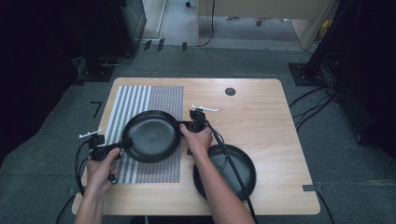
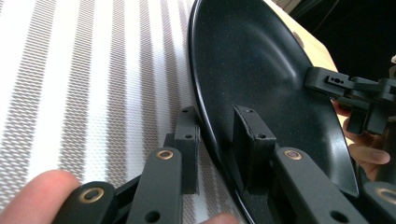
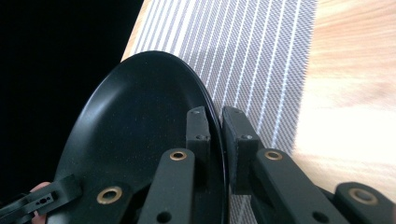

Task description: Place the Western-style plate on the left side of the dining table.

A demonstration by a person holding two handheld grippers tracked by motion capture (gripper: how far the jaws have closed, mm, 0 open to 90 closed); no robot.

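- Round black shallow plate [image 1: 152,135] gripped at two opposite rim points, hovering over or just settling onto the grey-and-white striped woven placemat [image 1: 140,100] on the left half of the light wooden table [image 1: 261,116]; contact with the mat not readable from above.
- Left gripper [image 1: 125,143] clamped on the plate's rim at about 8 o'clock of the plate in the high view; in the left gripper view, one black jaw inside the bowl, the other under the rim, pads pressed narrow on the edge [image 2: 212,140].
- Right gripper [image 1: 184,126] clamped on the rim at about 2 o'clock; in the right gripper view, jaws pinching the thin edge [image 3: 219,135] likewise, striped mat and bare wood beyond.
- Key relation: grip line running 8 to 2 o'clock straight across the plate's centre, load shared evenly, neither hand nearer than the other; plate roughly centred on the mat's right portion, mat's long axis running 12 to 6 o'clock.
- Second black round plate [image 1: 240,172] resting on the bare wood at about 4 o'clock from the held one, partly under the right forearm, just beside the right hand [image 1: 198,140].
- Likely next: level lowering onto the mat, then both rims released together; uneven release would tip the plate.
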